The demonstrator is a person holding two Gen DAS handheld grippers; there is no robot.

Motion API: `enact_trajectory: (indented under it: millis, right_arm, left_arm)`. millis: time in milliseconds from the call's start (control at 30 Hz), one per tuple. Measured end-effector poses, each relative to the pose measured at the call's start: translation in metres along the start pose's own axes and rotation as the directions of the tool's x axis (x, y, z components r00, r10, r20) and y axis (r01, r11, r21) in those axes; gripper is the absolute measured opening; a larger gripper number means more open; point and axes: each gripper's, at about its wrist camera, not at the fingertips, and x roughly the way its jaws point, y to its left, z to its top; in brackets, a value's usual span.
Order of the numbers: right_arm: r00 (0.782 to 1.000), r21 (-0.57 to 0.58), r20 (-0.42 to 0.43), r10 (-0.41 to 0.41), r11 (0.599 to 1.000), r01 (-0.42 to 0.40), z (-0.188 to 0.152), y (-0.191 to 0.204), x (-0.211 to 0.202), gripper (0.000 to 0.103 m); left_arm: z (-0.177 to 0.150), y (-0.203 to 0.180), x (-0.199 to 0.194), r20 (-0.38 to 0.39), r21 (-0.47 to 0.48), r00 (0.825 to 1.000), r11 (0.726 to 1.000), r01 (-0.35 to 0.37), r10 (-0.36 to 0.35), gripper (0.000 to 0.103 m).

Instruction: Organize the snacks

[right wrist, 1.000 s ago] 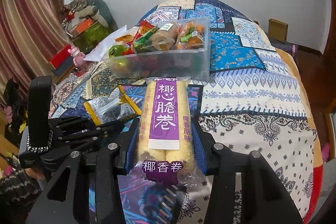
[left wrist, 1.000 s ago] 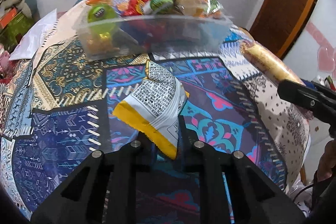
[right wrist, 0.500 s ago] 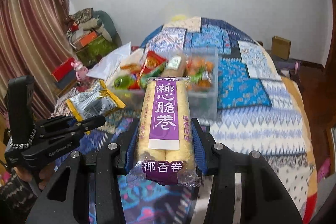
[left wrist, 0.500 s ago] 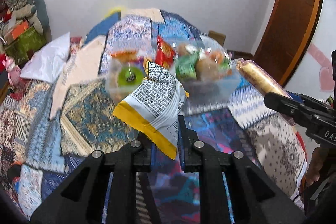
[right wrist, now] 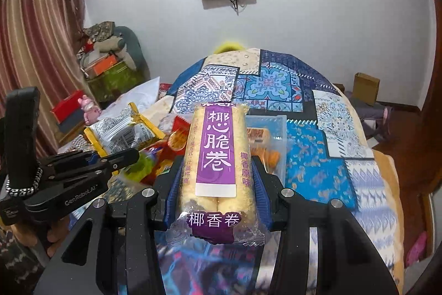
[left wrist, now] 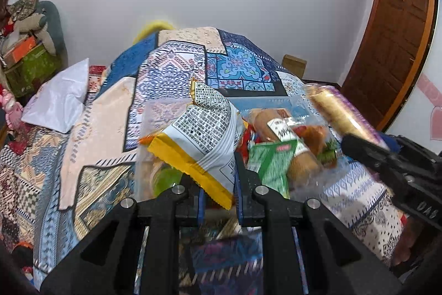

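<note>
Left tongs (left wrist: 218, 184): I have them pinching the lower corner of a white-and-yellow crinkled foil snack packet (left wrist: 203, 137), barcode side towards the lens, so the packet stands up and hangs free over the near wall of the box
Right tongs (right wrist: 215, 184): pressed against both long sides of a long clear-wrapped pack of pale coconut rolls with a purple label (right wrist: 218, 154); I judge the side-on grip keeps the brittle rolls from being crushed end to end
Why both are lifted: each packet is carried clear of the patchwork bedspread (right wrist: 317, 173), which I read as bringing them over the box for dropping in
Container: a clear rectangular plastic storage box (right wrist: 279, 129) sits on the bed, just ahead of both tongs
Contents, left view: a green packet (left wrist: 272, 165), a wrapped brown bun or cake (left wrist: 287, 145), something lime green and round (left wrist: 168, 179) low by the near wall, red and orange wrappers between; blur hides the details
Contents, right view: red and orange packets (right wrist: 176, 137) heaped on the left side, orange-wrapped pieces (right wrist: 269, 156) on the right
Fill level: already heaped near the rim, so I expect the long roll pack will need to lie across the top
Task position: the foil packet is over the box's left half, the roll pack over its middle, neither yet released
Risk: the foil packet is held only by a corner and may swing or slip
</note>
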Motion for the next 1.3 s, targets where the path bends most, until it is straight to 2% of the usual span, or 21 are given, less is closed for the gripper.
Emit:
enact_trajectory:
  millis: [233, 267, 333, 367, 400, 500, 700, 767, 900, 1033, 1133, 1233, 1267, 1300]
  right_arm:
    - [0.999, 0.007, -0.04, -0.031, 0.999, 0.032, 0.004, -0.004, 0.036, 0.043]
    - [0.998, -0.001, -0.052, -0.042, 0.999, 0.042, 0.003, -0.003, 0.039, 0.043]
    - [0.996, -0.032, -0.058, -0.062, 0.998, 0.06, 0.001, 0.0, 0.041, 0.044]
    - [0.995, -0.055, -0.058, -0.078, 0.996, 0.075, 0.0, 0.003, 0.039, 0.046]
    - [0.995, -0.074, -0.057, -0.086, 0.994, 0.082, -0.001, 0.005, 0.037, 0.051]
    - [0.995, -0.103, -0.037, -0.096, 0.99, 0.092, -0.001, 0.009, 0.027, 0.058]
    - [0.998, -0.077, -0.022, -0.059, 0.995, 0.057, 0.001, 0.008, 0.003, 0.059]
    - [0.999, -0.069, -0.009, -0.053, 0.996, 0.052, 0.002, 0.009, -0.007, 0.059]
    - [0.999, -0.055, 0.025, -0.04, 0.998, 0.041, 0.006, 0.012, -0.029, 0.059]
    - [0.998, -0.05, 0.067, -0.022, 0.998, 0.026, 0.011, 0.018, -0.057, 0.059]
    - [0.994, -0.054, 0.108, -0.015, 0.998, 0.021, 0.014, 0.025, -0.08, 0.059]
    - [0.989, -0.051, 0.149, 0.002, 0.999, 0.006, 0.014, 0.032, -0.103, 0.063]
    - [0.986, -0.052, 0.165, 0.009, 0.999, 0.0, 0.014, 0.035, -0.112, 0.065]
    - [0.985, -0.053, 0.173, 0.017, 0.999, -0.008, 0.014, 0.037, -0.117, 0.072]
  left_arm:
    - [0.009, 0.0, 0.029, -0.051, 0.003, 0.999, 1.0, 0.006, -0.006, 0.016]
    - [0.009, 0.0, 0.031, -0.06, 0.008, 0.998, 1.0, 0.003, -0.002, 0.02]
    - [0.008, 0.0, 0.034, -0.089, 0.016, 0.996, 1.0, -0.001, 0.002, 0.038]
    - [0.008, 0.001, 0.034, -0.102, 0.009, 0.995, 1.0, 0.0, 0.001, 0.056]
    - [0.006, 0.002, 0.033, -0.103, 0.001, 0.995, 1.0, 0.003, -0.003, 0.064]
    - [0.002, 0.003, 0.025, -0.098, -0.015, 0.995, 1.0, 0.019, -0.02, 0.064]
    - [-0.008, -0.002, -0.001, -0.082, 0.013, 0.996, 0.999, 0.033, -0.032, 0.065]
    - [-0.01, -0.005, -0.016, -0.06, 0.029, 0.998, 0.999, 0.032, -0.031, 0.065]
    - [-0.009, -0.014, -0.058, 0.032, 0.06, 0.999, 0.998, 0.01, -0.012, 0.065]
    - [-0.006, -0.02, -0.105, 0.129, 0.068, 0.992, 0.998, 0.004, -0.013, 0.065]
    - [-0.007, -0.026, -0.142, 0.218, 0.076, 0.976, 0.997, -0.026, 0.009, 0.067]
    - [-0.011, -0.032, -0.179, 0.307, 0.072, 0.951, 0.996, -0.051, 0.027, 0.074]
    - [-0.013, -0.034, -0.188, 0.331, 0.071, 0.943, 0.996, -0.058, 0.032, 0.076]
    - [-0.015, -0.036, -0.196, 0.349, 0.069, 0.937, 0.996, -0.063, 0.035, 0.08]
